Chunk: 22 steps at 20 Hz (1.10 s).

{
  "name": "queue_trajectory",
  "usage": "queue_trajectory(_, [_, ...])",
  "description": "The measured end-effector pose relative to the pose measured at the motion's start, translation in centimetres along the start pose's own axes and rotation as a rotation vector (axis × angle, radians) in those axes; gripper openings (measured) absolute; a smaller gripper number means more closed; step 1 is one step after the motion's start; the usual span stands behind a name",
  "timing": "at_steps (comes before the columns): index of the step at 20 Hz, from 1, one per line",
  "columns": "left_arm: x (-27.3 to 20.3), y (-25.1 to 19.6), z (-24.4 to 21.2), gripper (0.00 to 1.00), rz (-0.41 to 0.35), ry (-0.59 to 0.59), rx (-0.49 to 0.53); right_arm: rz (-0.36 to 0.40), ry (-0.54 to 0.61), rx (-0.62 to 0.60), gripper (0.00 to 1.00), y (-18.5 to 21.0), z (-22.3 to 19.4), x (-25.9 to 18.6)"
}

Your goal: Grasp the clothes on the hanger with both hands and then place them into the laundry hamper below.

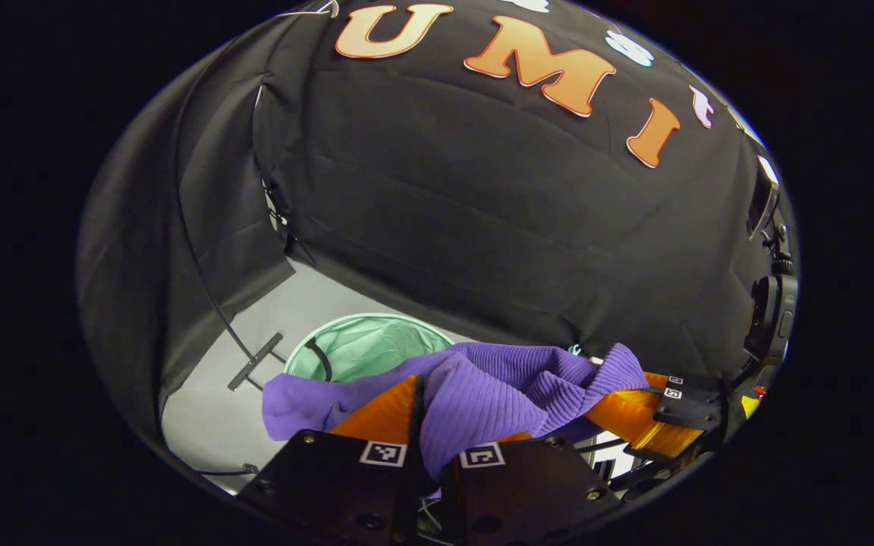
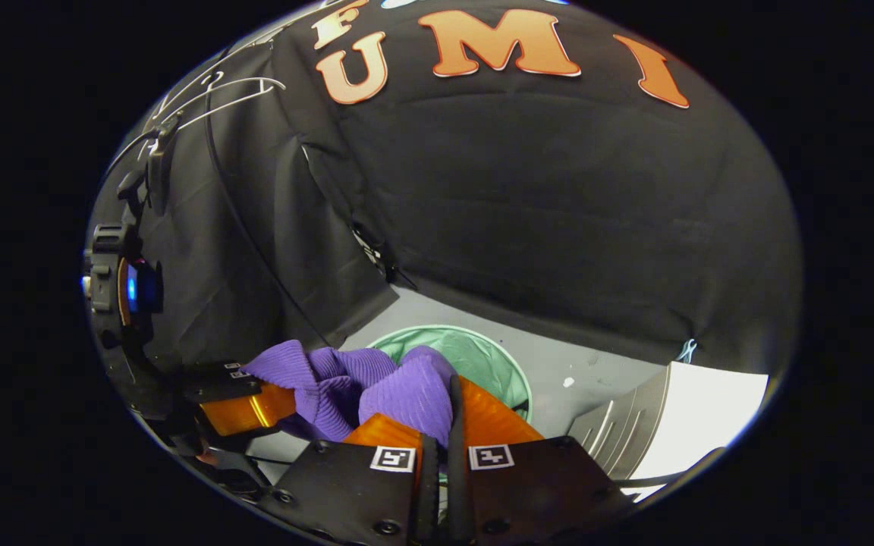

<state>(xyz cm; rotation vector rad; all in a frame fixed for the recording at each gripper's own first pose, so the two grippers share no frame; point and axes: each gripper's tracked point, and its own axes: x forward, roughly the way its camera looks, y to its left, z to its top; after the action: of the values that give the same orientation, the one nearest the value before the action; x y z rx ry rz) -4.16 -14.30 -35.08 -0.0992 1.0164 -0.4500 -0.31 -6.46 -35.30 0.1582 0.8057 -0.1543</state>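
While both grippers hold it, the purple garment [image 1: 482,387] hangs above the green hamper [image 1: 365,345]; left gripper [image 1: 437,413] and right gripper [image 2: 448,413] each have jaws closed tight on its cloth.

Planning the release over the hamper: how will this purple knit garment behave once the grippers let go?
The purple garment sags and folds between both grippers, so it is probably floppy and will likely crumple as it falls. Its ribbed knit suggests it is not slippery. It looks light.

The garment [image 1: 482,394] is hanging between the two grippers, above the hamper [image 1: 365,347], which is sitting on the floor [image 1: 209,425] before the booth's back wall.
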Motion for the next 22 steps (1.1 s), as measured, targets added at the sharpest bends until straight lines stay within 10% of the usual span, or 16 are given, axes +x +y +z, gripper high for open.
queue_trajectory(5, [-0.3,0.1,-0.2,0.22,0.03,0.007,-0.027,0.025,0.06,-0.008,0.1,0.5,-1.4,0.5])
queue_trajectory(8, [-1.0,0.5,-0.2,0.33,0.053,0.017,-0.034,0.054,0.096,-0.013,0.27,1.5,-2.5,0.7])
queue_trajectory(13, [-2.0,2.0,-0.3,0.98,0.093,0.009,-0.025,0.047,0.124,-0.025,1.0,1.6,-3.4,0.5])
queue_trajectory(22, [-3.9,0.8,1.1,0.98,0.088,-0.058,0.032,0.067,0.099,-0.017,0.98,2.5,-3.1,0.0])
